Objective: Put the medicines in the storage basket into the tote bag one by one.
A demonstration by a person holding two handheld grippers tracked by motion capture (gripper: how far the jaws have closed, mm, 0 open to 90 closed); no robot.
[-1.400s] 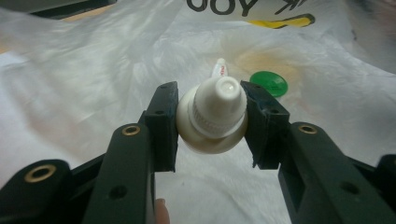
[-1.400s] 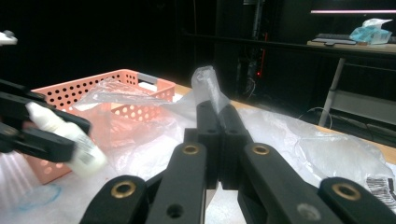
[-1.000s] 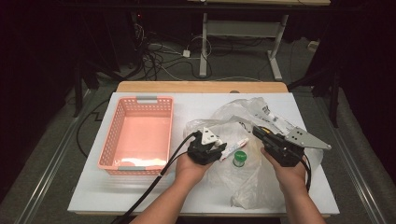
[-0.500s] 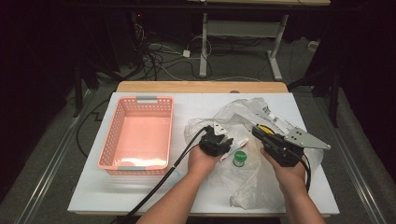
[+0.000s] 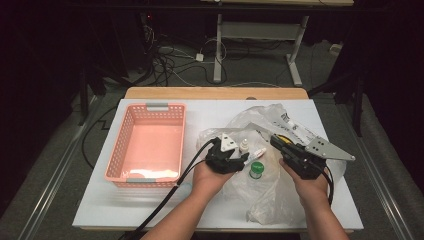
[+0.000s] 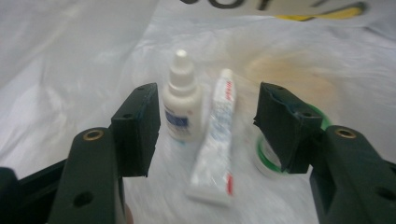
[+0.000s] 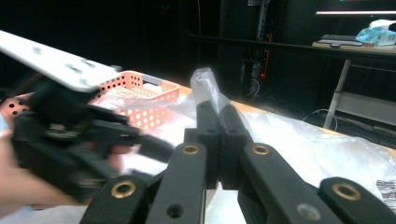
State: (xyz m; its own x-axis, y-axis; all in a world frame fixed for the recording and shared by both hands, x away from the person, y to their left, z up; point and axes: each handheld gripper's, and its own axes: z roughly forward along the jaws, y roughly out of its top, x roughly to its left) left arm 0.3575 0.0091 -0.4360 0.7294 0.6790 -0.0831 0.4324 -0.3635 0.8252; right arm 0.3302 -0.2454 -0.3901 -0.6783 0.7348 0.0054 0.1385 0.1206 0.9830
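Observation:
A clear plastic bag (image 5: pixel 280 125) lies crumpled on the right of the white table. My right gripper (image 5: pixel 276 140) is shut on a fold of the bag's film (image 7: pixel 205 79) and holds it up. On the plastic lie a small white dropper bottle (image 6: pixel 181 100), a toothpaste tube (image 6: pixel 215 140) and a green-lidded jar (image 5: pixel 256 170). My left gripper (image 6: pixel 208 100) points at them, and its jaws have just been opening. The bottle and tube lie in the gap, and neither pad touches them. In the high view the left gripper (image 5: pixel 244 159) sits just left of the bottle (image 5: pixel 244 145).
A pink plastic basket (image 5: pixel 120 150) stands on the left half of the table (image 5: pixel 210 112), empty apart from something pale along its near edge. Black cables trail from both grippers toward the front edge. Beyond the table are a wooden board, desk legs and floor cables.
The left gripper pushed forward toward the bag, then drew slightly back, and its jaws stand wider. The right gripper and the bag fold stayed put.

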